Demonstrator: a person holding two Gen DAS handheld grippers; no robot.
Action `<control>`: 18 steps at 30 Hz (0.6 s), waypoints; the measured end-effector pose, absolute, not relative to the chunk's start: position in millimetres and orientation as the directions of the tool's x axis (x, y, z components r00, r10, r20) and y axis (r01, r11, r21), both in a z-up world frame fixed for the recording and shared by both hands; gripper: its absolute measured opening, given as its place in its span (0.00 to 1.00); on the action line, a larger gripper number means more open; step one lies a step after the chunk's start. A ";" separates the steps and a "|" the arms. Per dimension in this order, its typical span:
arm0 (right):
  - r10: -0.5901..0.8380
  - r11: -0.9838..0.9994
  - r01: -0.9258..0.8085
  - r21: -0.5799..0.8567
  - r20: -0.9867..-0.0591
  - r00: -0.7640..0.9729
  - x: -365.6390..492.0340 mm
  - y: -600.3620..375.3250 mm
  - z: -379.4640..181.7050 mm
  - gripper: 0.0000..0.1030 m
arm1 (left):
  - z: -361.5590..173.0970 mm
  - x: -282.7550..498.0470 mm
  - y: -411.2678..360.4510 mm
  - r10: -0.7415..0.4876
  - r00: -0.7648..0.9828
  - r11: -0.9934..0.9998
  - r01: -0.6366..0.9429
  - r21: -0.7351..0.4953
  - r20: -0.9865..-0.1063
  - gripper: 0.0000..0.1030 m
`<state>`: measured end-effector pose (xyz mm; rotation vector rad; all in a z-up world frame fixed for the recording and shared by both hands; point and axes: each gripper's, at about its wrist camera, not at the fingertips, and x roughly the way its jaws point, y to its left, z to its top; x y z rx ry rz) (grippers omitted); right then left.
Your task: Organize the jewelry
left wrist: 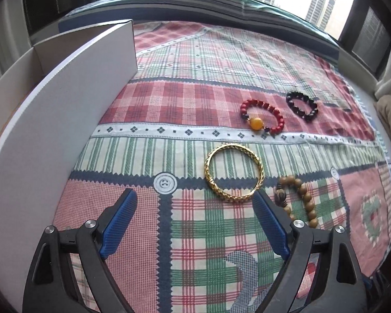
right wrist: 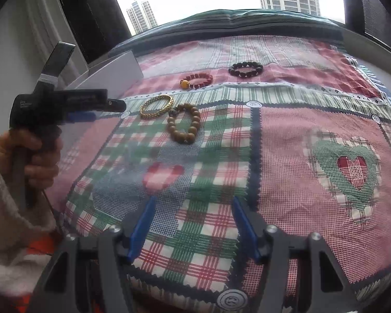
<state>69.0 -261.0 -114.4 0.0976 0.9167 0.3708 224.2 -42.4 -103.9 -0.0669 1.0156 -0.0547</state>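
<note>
Left wrist view: the left gripper (left wrist: 195, 208) hangs spread just short of the gold bangle (left wrist: 233, 172), right of the white box (left wrist: 65, 109); it should straddle one rim squarely. Right wrist view: the right gripper (right wrist: 193, 224) is spread, well short of the bangle

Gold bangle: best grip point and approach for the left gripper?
Pinch the near arc of the gold bangle across the band, one finger inside the ring and one outside, coming down from above. It lies flat on the quilt, and the left gripper is open just short of it.
</note>
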 end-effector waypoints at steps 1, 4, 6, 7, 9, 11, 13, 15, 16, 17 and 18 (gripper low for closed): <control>0.358 0.931 -0.273 0.242 -0.755 0.550 67.7 -261.0 -114.1 0.60 | -108.0 230.9 -48.1 -0.056 0.530 0.998 0.017 -0.056 -0.846 0.82; 0.360 0.930 -0.272 0.246 -0.755 0.549 63.2 -261.7 -114.4 0.60 | -125.0 244.1 -57.2 0.005 0.512 1.000 0.017 0.015 -0.859 0.63; 0.357 0.931 -0.270 0.244 -0.755 0.550 61.3 -263.0 -113.9 0.60 | -131.4 242.4 -56.2 -0.012 0.509 1.000 0.025 0.001 -0.860 0.46; 0.354 0.933 -0.266 0.242 -0.754 0.554 59.6 -264.3 -112.8 0.60 | -131.2 239.1 -55.5 -0.006 0.521 1.000 0.027 0.009 -0.854 0.26; 0.345 0.937 -0.256 0.238 -0.750 0.564 58.4 -267.6 -111.4 0.60 | -131.2 232.3 -53.7 -0.007 0.521 0.999 0.048 0.022 -0.853 0.06; 0.343 0.938 -0.245 0.244 -0.748 0.568 58.8 -270.3 -111.4 0.60 | -131.5 221.1 -46.2 -0.031 0.506 0.999 0.052 -0.006 -0.862 0.05; 0.342 0.939 -0.237 0.249 -0.749 0.568 60.0 -271.2 -112.0 0.60 | -127.5 202.3 -38.0 -0.060 0.485 0.997 0.069 -0.030 -0.872 0.05; 0.340 0.940 -0.240 0.244 -0.748 0.570 59.0 -269.9 -110.9 0.60 | -125.8 179.8 -30.6 -0.065 0.467 0.996 0.083 -0.029 -0.882 0.06; 0.340 0.939 -0.243 0.241 -0.747 0.572 58.3 -268.4 -110.0 0.60 | -124.8 170.0 -26.4 -0.066 0.460 0.996 0.082 -0.032 -0.885 0.07; 0.341 0.939 -0.248 0.239 -0.746 0.571 58.1 -266.5 -109.2 0.60 | -123.4 161.8 -21.7 -0.070 0.456 0.996 0.073 -0.041 -0.887 0.11; 0.343 0.938 -0.254 0.237 -0.747 0.570 58.7 -264.0 -108.5 0.60 | -122.0 155.0 -17.0 -0.075 0.457 0.997 0.062 -0.052 -0.886 0.17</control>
